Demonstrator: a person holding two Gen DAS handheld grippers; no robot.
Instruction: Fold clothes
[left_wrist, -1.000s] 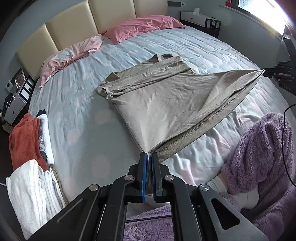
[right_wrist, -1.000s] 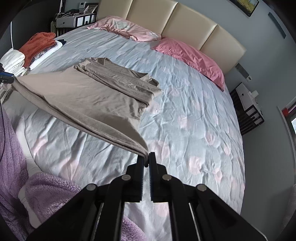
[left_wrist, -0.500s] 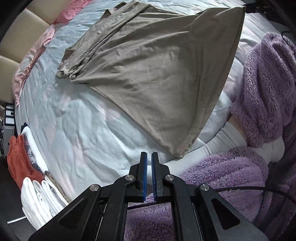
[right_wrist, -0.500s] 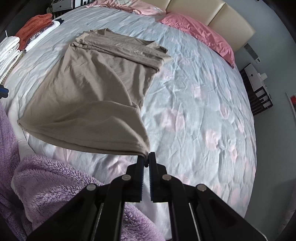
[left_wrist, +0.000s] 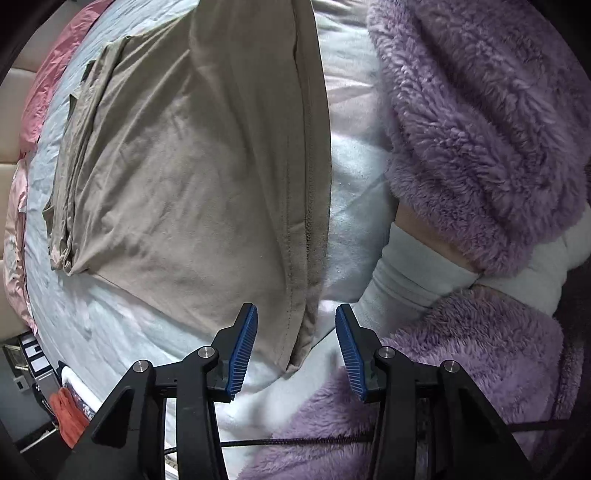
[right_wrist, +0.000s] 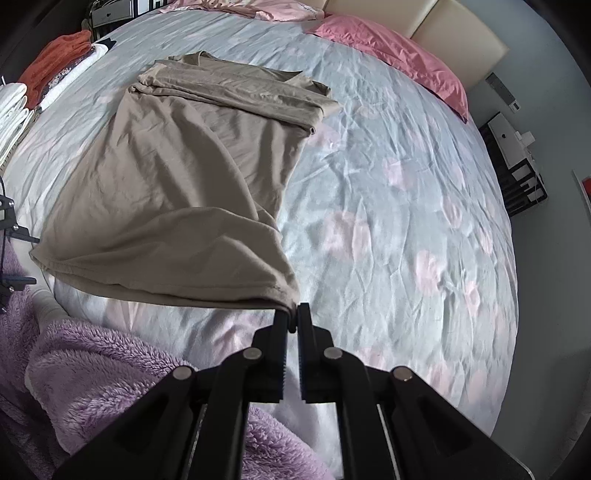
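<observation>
One wrinkled tan garment (right_wrist: 177, 192) lies partly folded, its hem doubled.

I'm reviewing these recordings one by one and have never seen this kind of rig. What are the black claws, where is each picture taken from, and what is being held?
There is no robot here: a person in a purple fleece robe holds a two-finger clamp in each hand, each with a wide-angle camera looking along its fingers. One picture comes from the left gripper, whose blue-padded jaws stand open around a corner of the beige garment without pinching it. The other comes from the right gripper, shut on the garment's other near corner. The garment lies on a bed with pink pillows; folded laundry sits at the bed's edge.
</observation>
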